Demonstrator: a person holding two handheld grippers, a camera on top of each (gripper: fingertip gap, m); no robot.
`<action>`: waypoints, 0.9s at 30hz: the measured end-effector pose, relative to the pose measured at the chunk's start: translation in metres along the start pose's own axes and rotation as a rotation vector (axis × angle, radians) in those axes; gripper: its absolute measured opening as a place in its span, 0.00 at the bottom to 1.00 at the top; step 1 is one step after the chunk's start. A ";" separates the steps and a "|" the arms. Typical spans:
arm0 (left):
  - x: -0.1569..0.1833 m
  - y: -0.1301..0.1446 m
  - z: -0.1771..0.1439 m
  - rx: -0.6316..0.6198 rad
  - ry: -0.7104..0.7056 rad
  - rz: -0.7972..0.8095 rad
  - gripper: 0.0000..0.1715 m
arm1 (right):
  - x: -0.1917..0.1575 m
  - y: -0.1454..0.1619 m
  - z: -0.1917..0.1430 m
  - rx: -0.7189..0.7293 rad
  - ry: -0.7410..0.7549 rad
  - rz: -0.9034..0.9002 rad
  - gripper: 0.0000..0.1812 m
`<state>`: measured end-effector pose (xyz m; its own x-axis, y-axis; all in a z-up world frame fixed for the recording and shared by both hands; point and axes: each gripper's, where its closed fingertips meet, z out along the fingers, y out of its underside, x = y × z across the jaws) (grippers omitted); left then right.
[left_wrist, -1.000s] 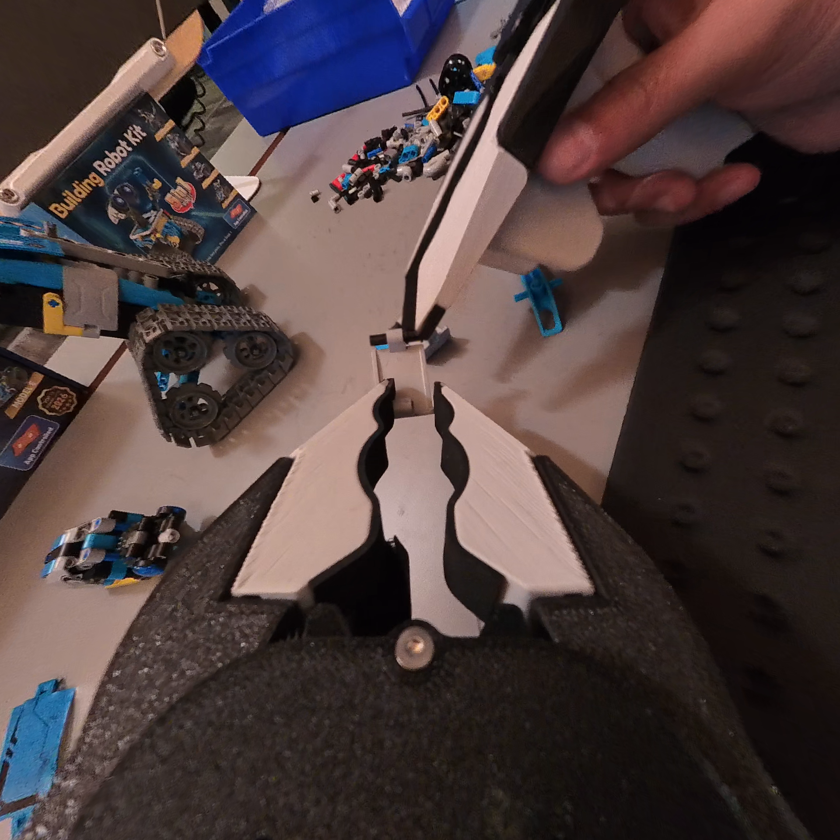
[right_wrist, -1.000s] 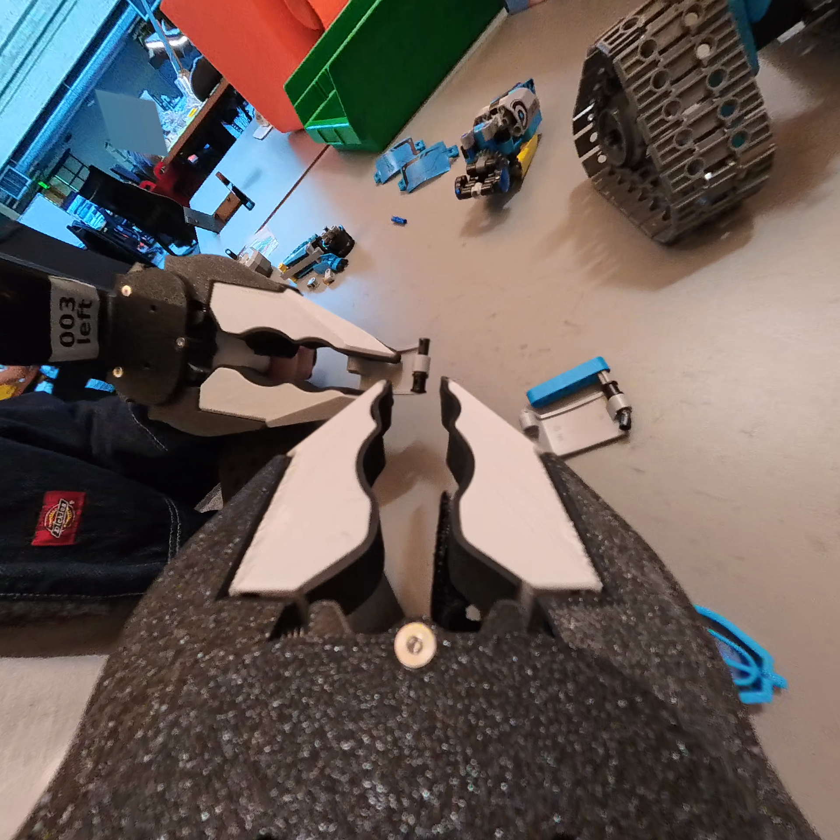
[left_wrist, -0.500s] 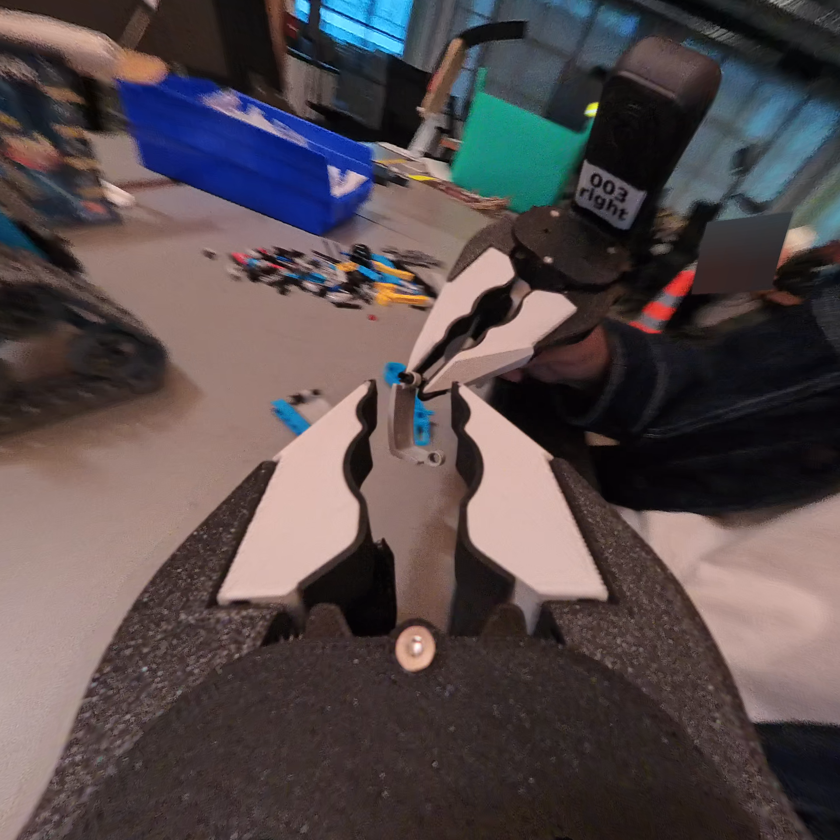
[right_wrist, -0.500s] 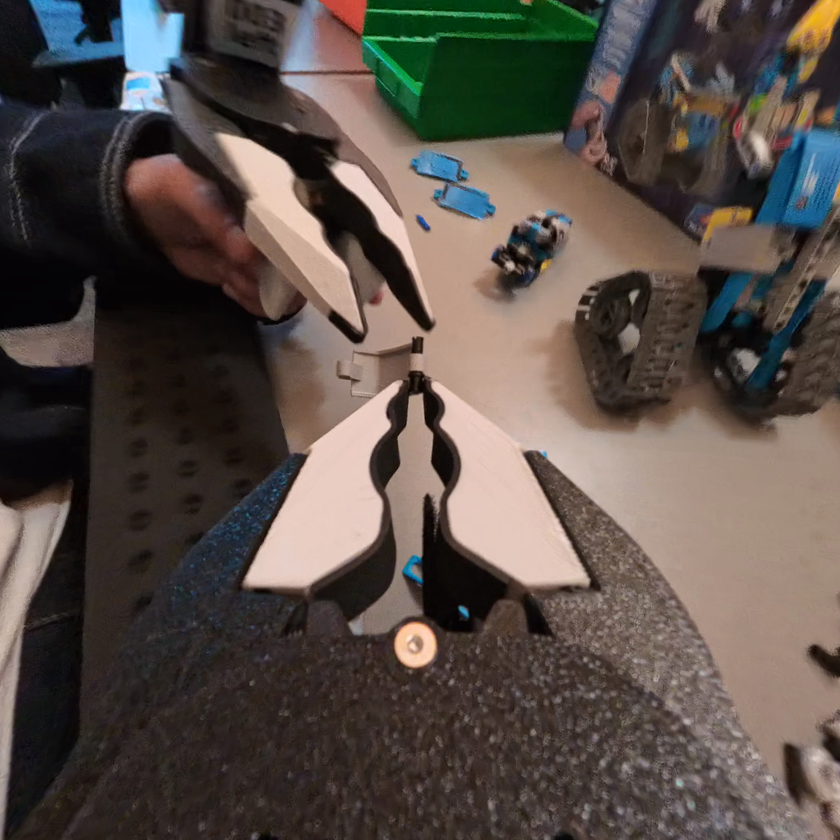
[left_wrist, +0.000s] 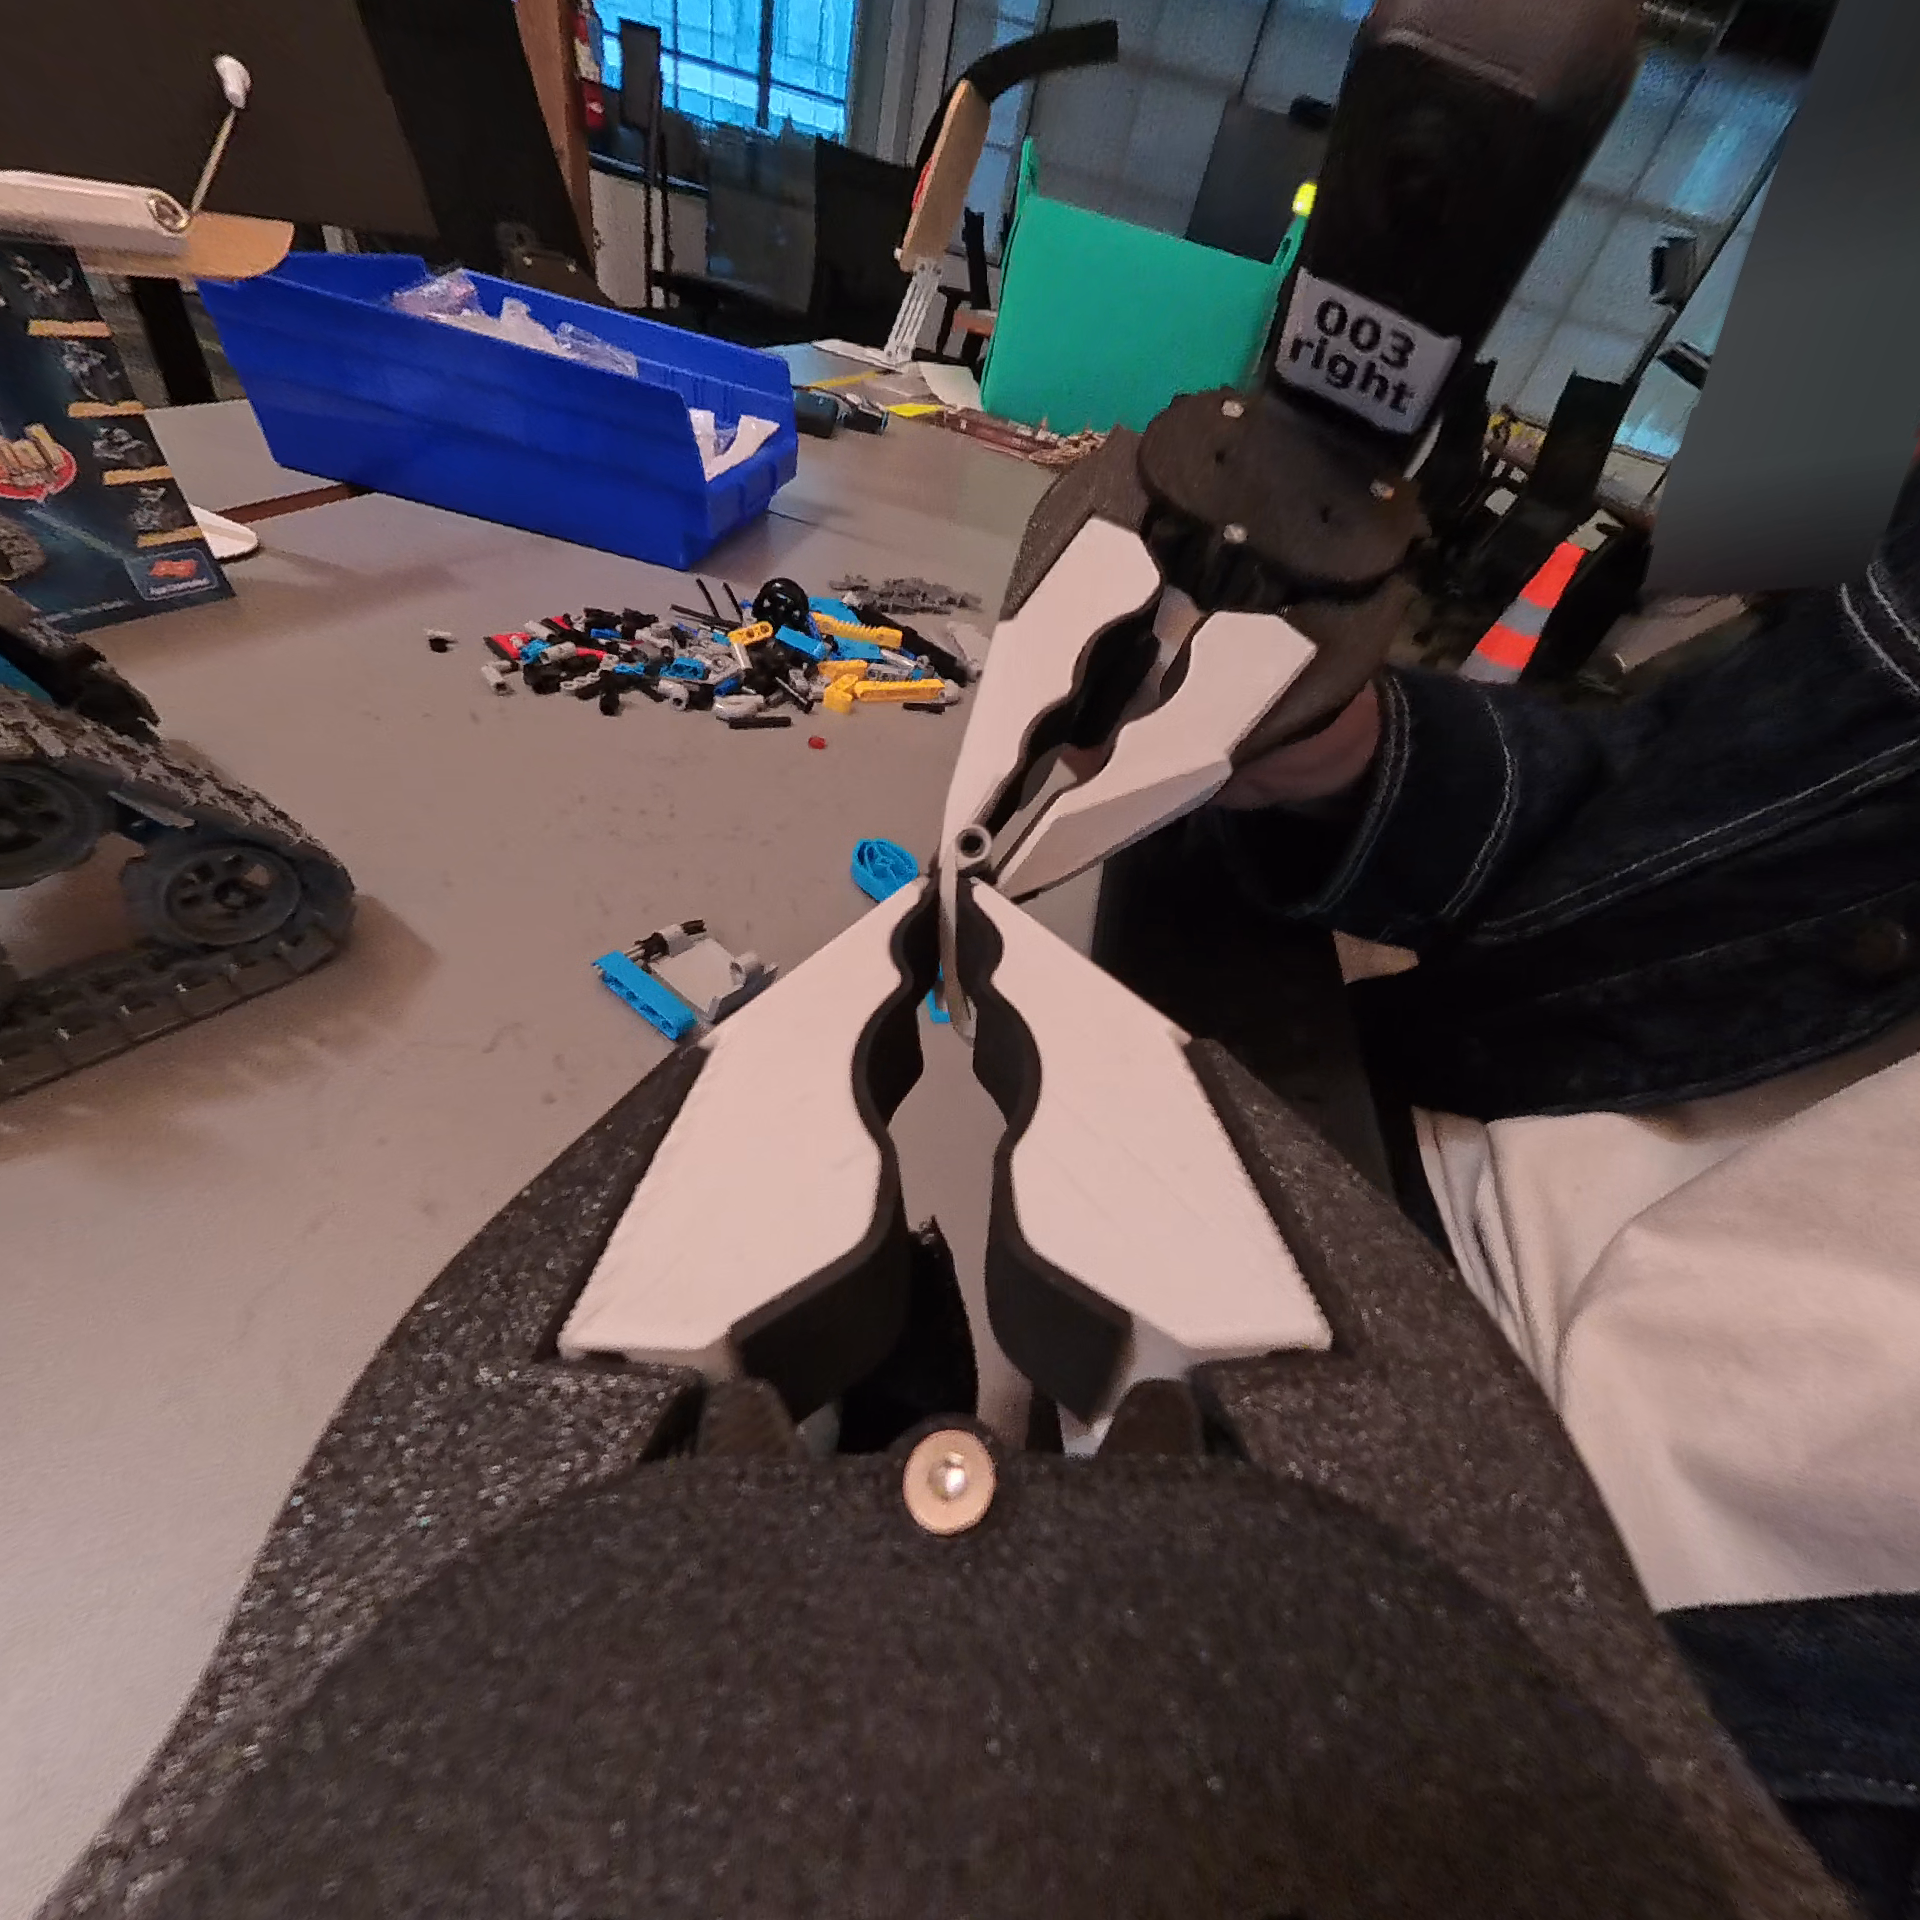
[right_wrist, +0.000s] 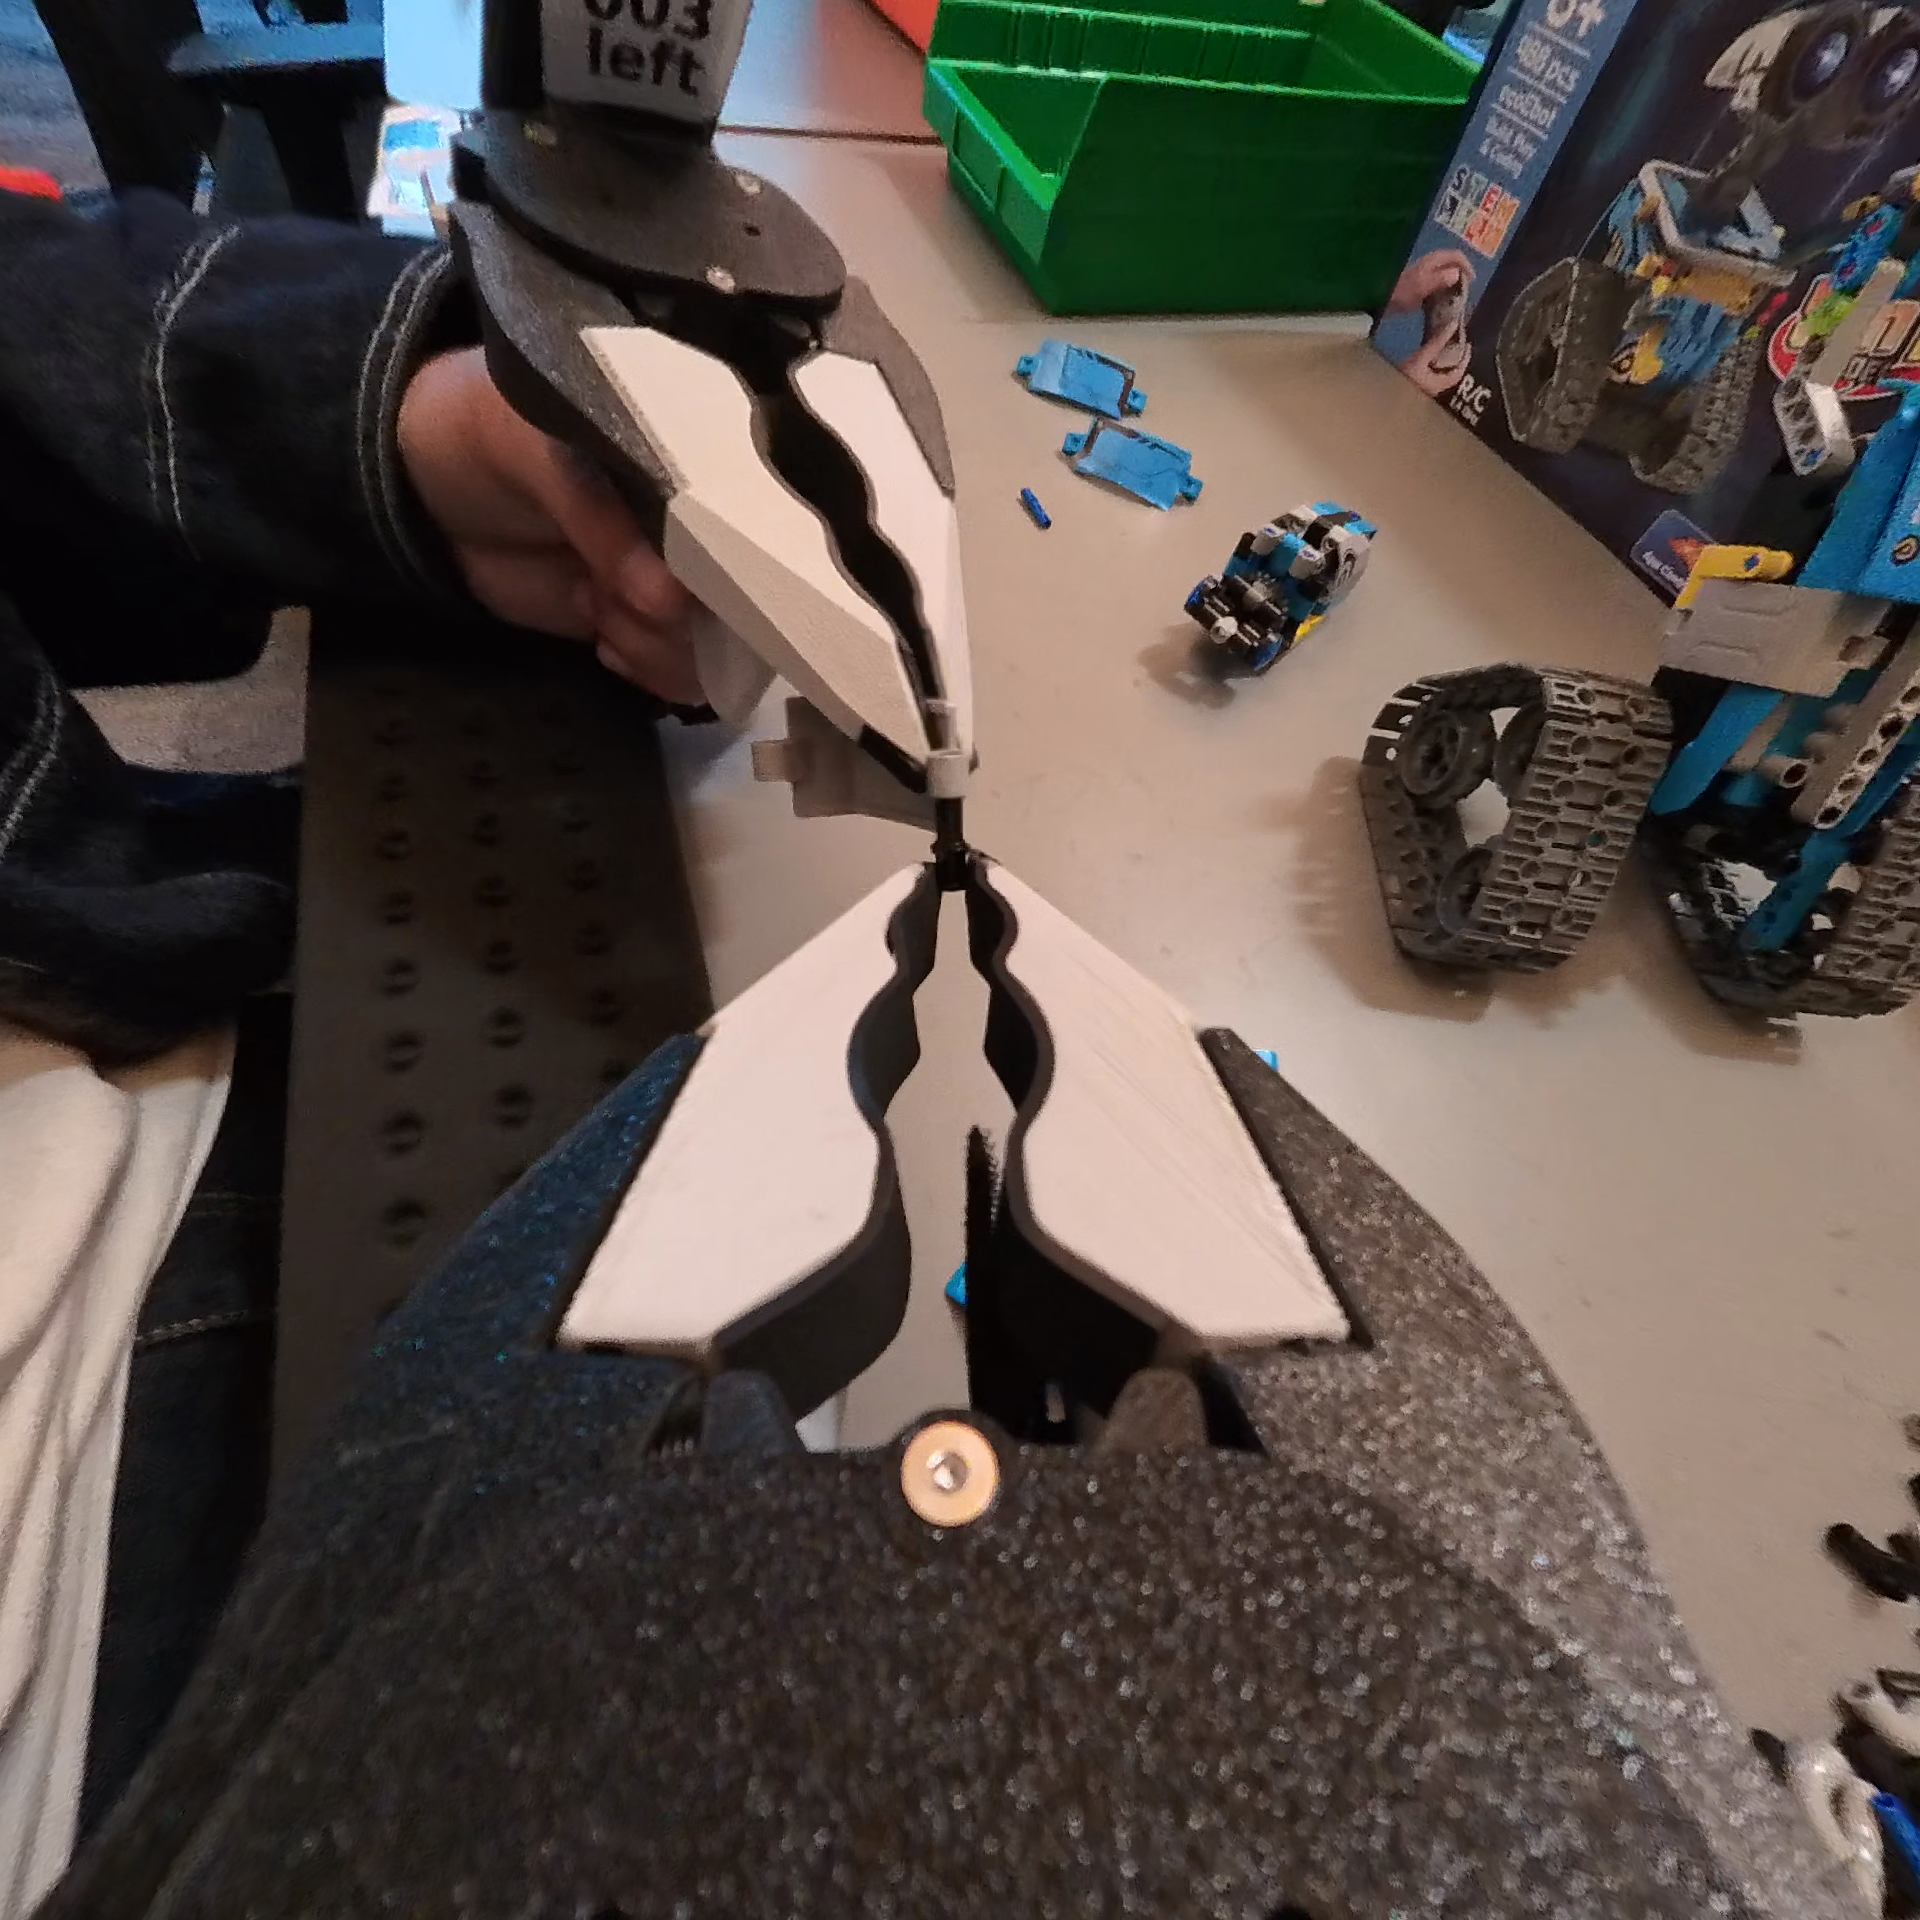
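Where the two tools meet above the tabletop (left_wrist: 416, 1195): left tool (left_wrist: 940, 914) clenched on grey panel piece (right_wrist: 831, 774); right tool (right_wrist: 951, 878) pinching its black axle pin (right_wrist: 948, 831), seemingly steadying it. Beyond: loose brick pile (left_wrist: 727, 655), blue bin (left_wrist: 468, 416).

We see a white label (left_wrist: 1356, 353) with dark print on the right gripper (left_wrist: 982, 868) handle, a matching label (right_wrist: 644, 47) on the left gripper (right_wrist: 943, 753), and coloured lettering across the dark blue kit box (right_wrist: 1538, 218).
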<state>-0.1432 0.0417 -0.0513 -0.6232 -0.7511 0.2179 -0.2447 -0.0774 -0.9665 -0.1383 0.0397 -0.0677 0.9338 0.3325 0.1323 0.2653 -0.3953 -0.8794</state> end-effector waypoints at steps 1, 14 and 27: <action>0.000 -0.001 -0.001 0.007 0.001 -0.006 0.00 | 0.000 -0.001 0.000 0.003 -0.014 0.028 0.02; -0.034 0.000 -0.016 0.030 -0.113 -0.093 0.00 | 0.121 0.126 -0.111 -0.361 0.385 0.279 0.03; -0.030 0.007 -0.005 -0.001 -0.078 -0.147 0.01 | 0.181 0.239 -0.270 -0.567 0.780 0.473 0.11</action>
<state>-0.1302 0.0672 -0.0641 -0.5208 -0.7805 0.3457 -0.3297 -0.1897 -0.9248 0.1596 -0.2260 -0.1305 0.8131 -0.5180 0.2657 -0.2783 -0.7467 -0.6042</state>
